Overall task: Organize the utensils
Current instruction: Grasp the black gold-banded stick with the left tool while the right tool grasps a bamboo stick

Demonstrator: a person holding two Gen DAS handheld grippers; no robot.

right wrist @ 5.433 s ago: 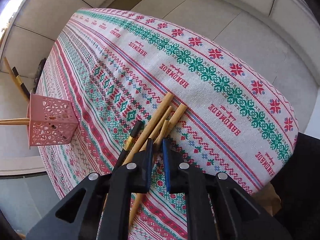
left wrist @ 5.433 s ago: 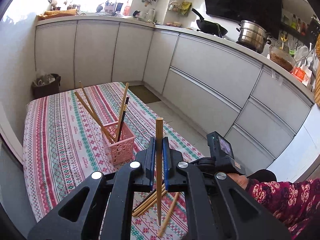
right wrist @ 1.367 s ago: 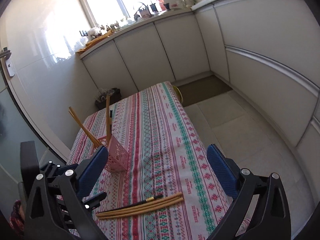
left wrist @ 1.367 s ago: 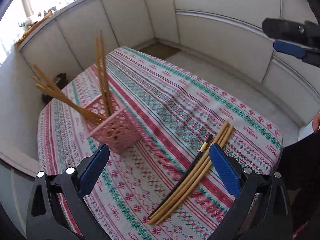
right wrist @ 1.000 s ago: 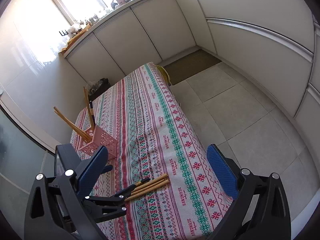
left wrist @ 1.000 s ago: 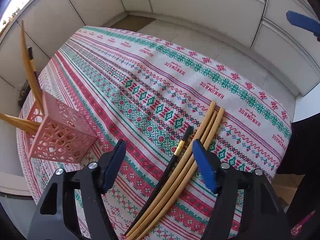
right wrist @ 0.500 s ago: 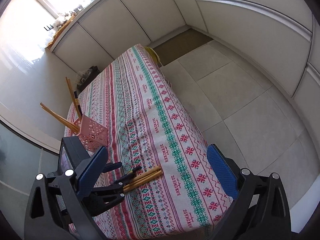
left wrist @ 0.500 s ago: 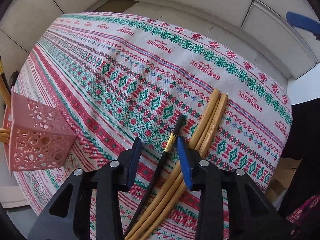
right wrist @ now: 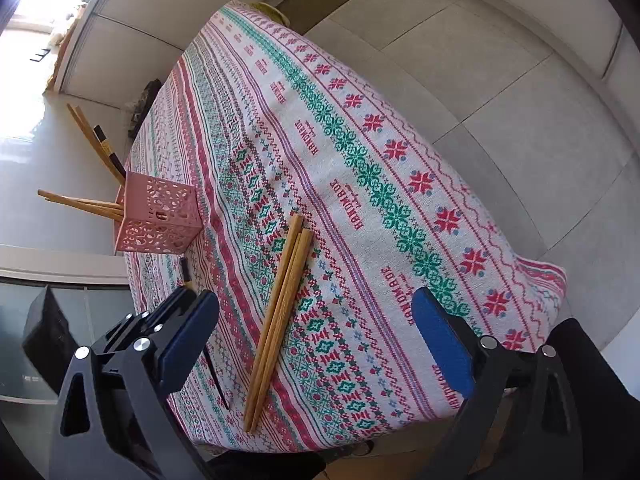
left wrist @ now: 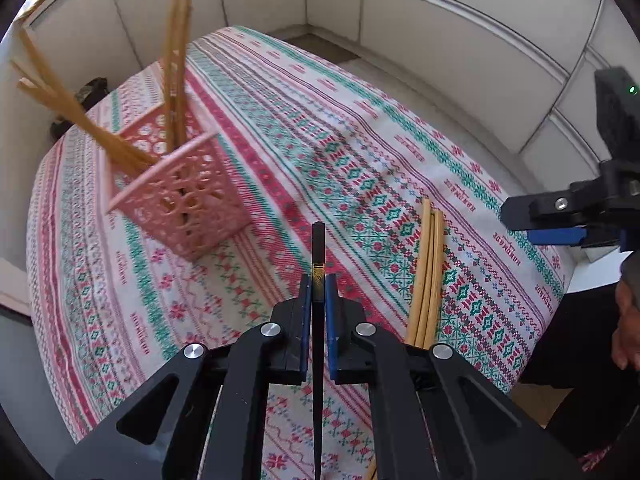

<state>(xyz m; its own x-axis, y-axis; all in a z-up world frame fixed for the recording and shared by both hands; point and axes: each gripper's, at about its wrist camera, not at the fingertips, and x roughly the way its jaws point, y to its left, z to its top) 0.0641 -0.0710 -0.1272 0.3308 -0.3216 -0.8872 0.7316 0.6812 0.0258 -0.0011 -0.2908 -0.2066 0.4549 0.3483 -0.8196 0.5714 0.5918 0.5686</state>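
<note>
The black chopstick (left wrist: 318,248), slim with a gold band, ran straight toward 12 o'clock in the left wrist view, pinched between the narrow jaws of the left gripper (left wrist: 319,288) above the patterned tablecloth (left wrist: 360,128). The pink basket (left wrist: 180,196) stood at 10 o'clock, wooden sticks leaning out of it.

In the right wrist view three wooden chopsticks (right wrist: 278,316) lay bundled on the cloth at centre. The right gripper (right wrist: 316,334) hovered over them, jaws wide apart, the basket at 9 o'clock.
</note>
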